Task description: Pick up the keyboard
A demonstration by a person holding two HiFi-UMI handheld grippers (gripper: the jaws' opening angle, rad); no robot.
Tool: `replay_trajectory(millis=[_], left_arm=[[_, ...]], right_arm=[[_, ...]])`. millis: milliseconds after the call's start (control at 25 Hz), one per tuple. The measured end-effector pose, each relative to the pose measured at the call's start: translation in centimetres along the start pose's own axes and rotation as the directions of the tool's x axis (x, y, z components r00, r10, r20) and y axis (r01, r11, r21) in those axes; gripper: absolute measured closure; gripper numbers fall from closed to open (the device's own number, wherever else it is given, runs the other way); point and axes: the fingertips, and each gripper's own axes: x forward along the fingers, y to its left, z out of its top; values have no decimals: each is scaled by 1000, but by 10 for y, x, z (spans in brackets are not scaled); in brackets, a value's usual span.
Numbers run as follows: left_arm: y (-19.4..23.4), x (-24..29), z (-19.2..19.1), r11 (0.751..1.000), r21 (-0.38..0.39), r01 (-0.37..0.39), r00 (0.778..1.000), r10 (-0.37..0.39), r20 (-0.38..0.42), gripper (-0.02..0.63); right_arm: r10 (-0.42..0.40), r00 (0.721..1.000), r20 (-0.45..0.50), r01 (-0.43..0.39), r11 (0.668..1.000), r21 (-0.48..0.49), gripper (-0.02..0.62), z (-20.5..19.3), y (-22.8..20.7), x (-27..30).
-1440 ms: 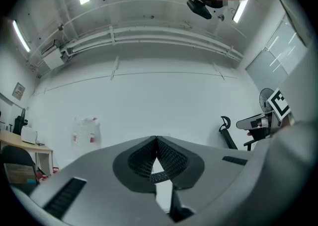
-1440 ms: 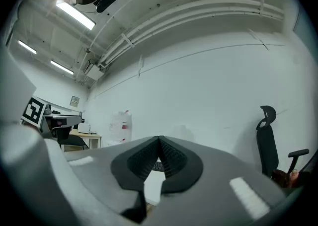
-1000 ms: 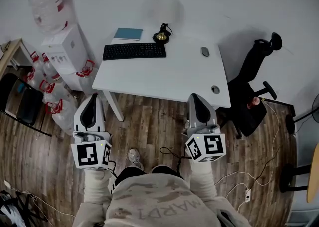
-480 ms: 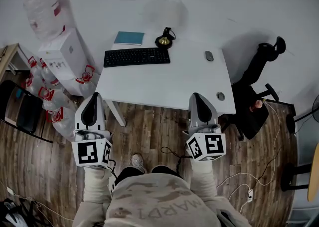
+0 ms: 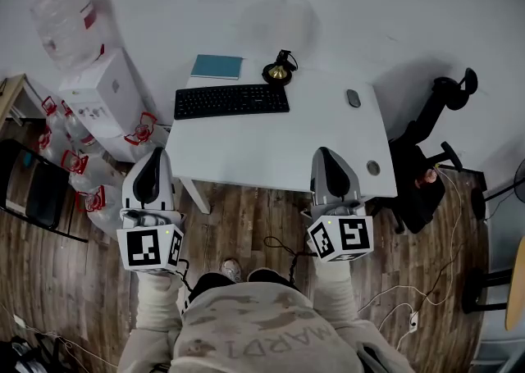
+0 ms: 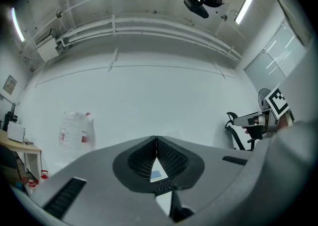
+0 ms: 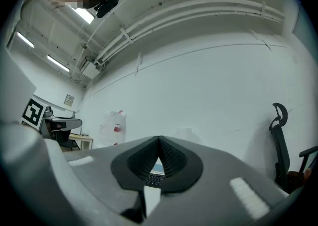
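Observation:
A black keyboard lies on the far left part of a white desk. My left gripper hangs shut and empty just off the desk's near left corner, well short of the keyboard. Over the desk's near edge my right gripper is likewise shut with nothing in it. In the left gripper view the left gripper has its jaws pressed together, and a sliver of the keyboard shows below them. The right gripper view shows the right gripper with jaws meeting, the keyboard peeking under them.
On the desk lie a blue notebook, a small brass lamp and a mouse. A water dispenser with several bottles stands left of the desk. A black office chair is at the right. Cables run over the wood floor.
Both grippers have moved forward toward the desk, still shut. The desk and keyboard now sit closer and lower in the head view.

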Motion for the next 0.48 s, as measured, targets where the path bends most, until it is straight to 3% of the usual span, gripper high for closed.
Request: replay_trajectory(millis=[480], left_arm=[[32, 17, -15, 1000, -27, 9, 1000, -9, -9, 600]], right_arm=[[-11, 1000, -15, 11, 1000, -2, 586, -11, 17, 28]])
